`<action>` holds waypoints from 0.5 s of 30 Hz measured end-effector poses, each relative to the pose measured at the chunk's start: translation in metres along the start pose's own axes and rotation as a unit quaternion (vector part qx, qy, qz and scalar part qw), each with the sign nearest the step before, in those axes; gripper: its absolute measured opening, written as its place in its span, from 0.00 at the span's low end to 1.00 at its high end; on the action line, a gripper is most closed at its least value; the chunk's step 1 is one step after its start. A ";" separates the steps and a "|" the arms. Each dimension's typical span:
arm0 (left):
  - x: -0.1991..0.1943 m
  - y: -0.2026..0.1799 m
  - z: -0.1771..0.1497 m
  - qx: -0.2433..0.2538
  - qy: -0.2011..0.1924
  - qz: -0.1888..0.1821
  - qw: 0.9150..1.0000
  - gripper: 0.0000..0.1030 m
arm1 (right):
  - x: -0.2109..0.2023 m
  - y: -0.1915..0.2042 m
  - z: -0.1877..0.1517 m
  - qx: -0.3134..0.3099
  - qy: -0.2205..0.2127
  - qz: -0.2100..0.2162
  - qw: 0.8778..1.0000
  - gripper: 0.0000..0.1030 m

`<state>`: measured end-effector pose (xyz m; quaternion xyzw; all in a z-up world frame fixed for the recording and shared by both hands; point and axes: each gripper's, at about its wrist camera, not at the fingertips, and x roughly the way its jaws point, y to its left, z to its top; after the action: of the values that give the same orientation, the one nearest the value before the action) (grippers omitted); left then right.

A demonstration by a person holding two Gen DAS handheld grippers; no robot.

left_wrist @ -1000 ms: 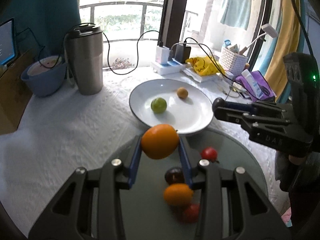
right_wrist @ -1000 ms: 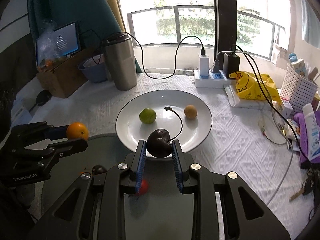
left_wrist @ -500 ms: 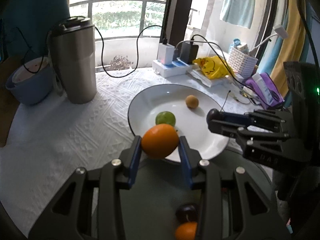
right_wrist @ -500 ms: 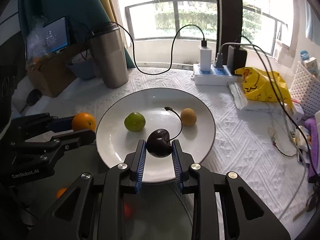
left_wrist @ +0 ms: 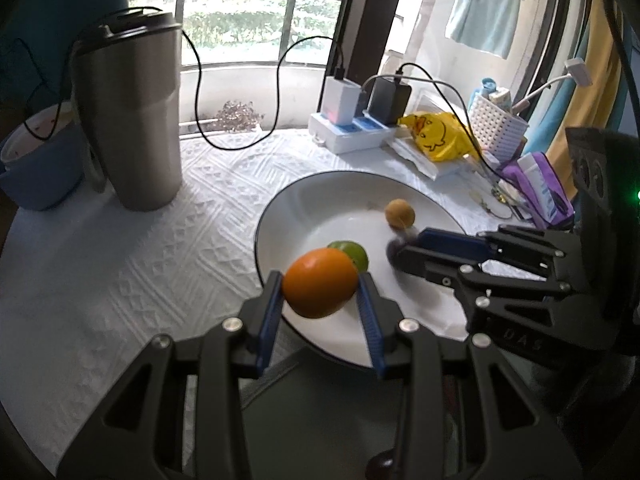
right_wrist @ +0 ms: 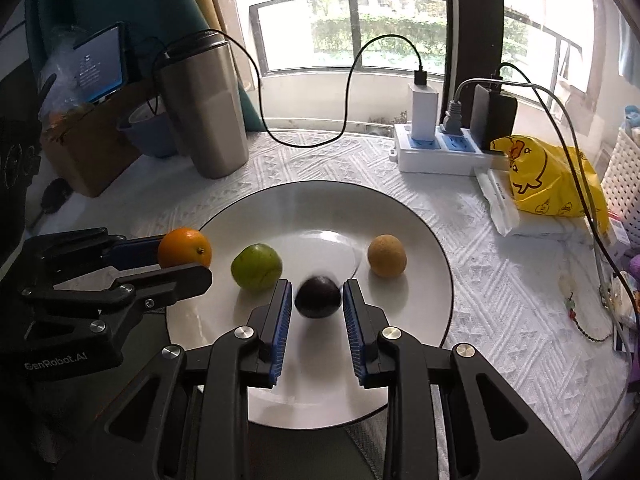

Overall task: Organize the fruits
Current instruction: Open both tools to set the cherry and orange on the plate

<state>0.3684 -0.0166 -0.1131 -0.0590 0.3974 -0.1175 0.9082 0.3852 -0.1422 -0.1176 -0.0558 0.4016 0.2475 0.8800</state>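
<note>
The white plate [right_wrist: 436, 276] is the landmark here. Over its near-left rim the left gripper [left_wrist: 320, 300] holds a small orange [left_wrist: 320, 282], clamped between its blue pads across the fruit's middle. Above the plate's near-centre the right gripper [right_wrist: 316, 308] is closed on a dark cherry [right_wrist: 318, 296], pinched at its widest part; the cherry looks blurred, so fine detail is lost. Already resting on the plate are a green fruit [right_wrist: 256, 266], left of centre, and a tan round fruit [right_wrist: 387, 255] to the right of centre, well apart from each other.

As a judgement: both carried fruits are light. The orange has a firm, slightly dimpled skin that should sit steadily in the pads, and a grip across its equator suits it. The cherry is the touchy one (smooth, glossy, soft-fleshed): squeeze hard and it bruises or splits, squeeze lightly and it may squirt out sideways, so holding it square across its fattest part is the sensible choice. Both are round and will likely roll once let go, so they want releasing low over the flat of the plate, away from the sloping rim and clear of the two fruits lying there.

A steel tumbler [right_wrist: 204, 112] stands beyond the plate, to its far left.
</note>
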 end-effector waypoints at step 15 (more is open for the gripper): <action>-0.029 -0.004 -0.002 -0.006 -0.025 0.005 1.000 0.42 | -0.033 0.007 -0.002 0.005 -0.018 -0.015 1.000 0.29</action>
<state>0.3470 -0.0127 -0.0931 -0.0654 0.3754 -0.1095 0.9180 0.3618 -0.1497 -0.0938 -0.0531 0.3862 0.2329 0.8910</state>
